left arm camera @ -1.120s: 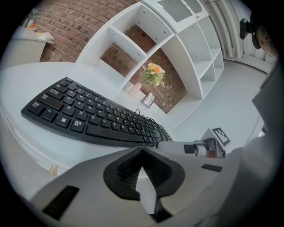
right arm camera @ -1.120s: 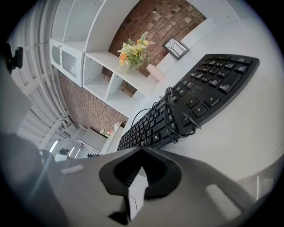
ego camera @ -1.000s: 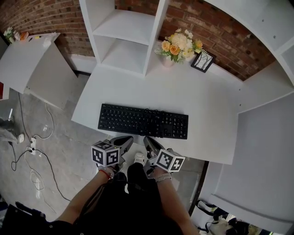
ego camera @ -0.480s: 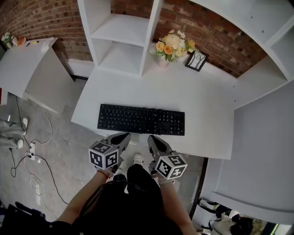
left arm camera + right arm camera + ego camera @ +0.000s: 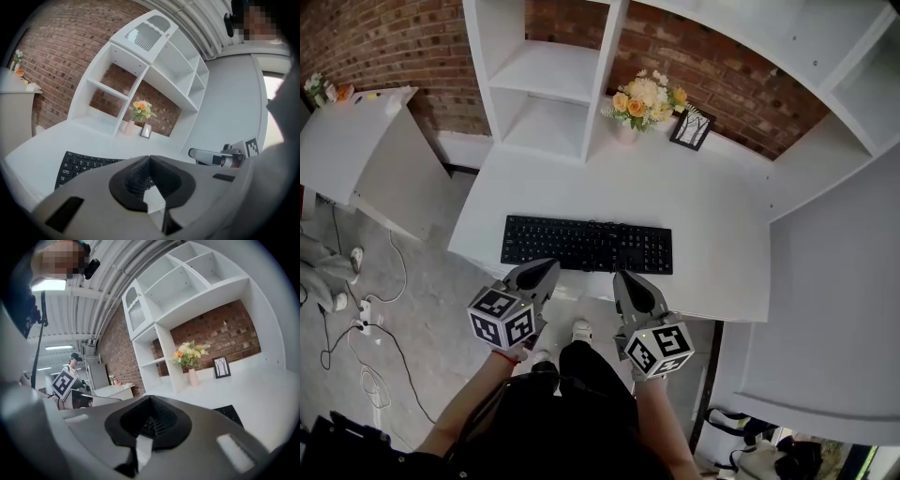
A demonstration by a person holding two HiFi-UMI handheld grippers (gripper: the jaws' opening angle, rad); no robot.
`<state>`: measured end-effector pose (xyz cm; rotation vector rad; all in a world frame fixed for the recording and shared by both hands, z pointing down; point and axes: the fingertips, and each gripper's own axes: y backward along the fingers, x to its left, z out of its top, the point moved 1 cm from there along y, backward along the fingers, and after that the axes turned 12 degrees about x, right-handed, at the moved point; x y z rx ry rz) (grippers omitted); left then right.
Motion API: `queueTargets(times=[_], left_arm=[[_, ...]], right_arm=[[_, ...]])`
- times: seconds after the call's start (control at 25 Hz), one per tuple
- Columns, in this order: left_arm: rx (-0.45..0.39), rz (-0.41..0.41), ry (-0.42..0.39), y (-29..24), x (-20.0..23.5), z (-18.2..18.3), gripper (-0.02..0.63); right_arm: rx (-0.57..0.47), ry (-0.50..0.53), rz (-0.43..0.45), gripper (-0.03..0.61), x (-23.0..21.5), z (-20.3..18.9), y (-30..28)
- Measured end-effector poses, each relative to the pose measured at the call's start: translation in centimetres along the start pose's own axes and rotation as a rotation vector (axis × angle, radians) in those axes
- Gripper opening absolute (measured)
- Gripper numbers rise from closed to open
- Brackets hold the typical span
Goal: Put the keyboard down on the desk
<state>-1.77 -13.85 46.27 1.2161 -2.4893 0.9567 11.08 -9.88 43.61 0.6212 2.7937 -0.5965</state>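
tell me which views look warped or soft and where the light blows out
Head view: evenly lit and sharp on the keyboard, though the shelves and desk edges curve. Left gripper view: heavy fisheye with dark corners, and the left gripper close to the lens is soft. Right gripper view: same fisheye, and a ceiling lamp blows out at top left.

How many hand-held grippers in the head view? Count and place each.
2. Left hand-held gripper: nearer than the keyboard's left half. Right hand-held gripper: nearer than its right half. None seems hidden.
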Motion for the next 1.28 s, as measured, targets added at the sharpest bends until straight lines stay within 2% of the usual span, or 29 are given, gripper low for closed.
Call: queueTargets(times=[0.52,1.28], left_arm=[[-0.13,0.014,-0.127,4.5,-2.8,3.8,-0.011],[-0.244,0.076,-0.282,11.3,-5.2,4.1,-0.009]], right_arm=[[-0.103,0.135,-0.004,0.002,3.7,3.6,3.1],[-0.194,0.198,-0.049,0.002,9.1,4.6,6.5]])
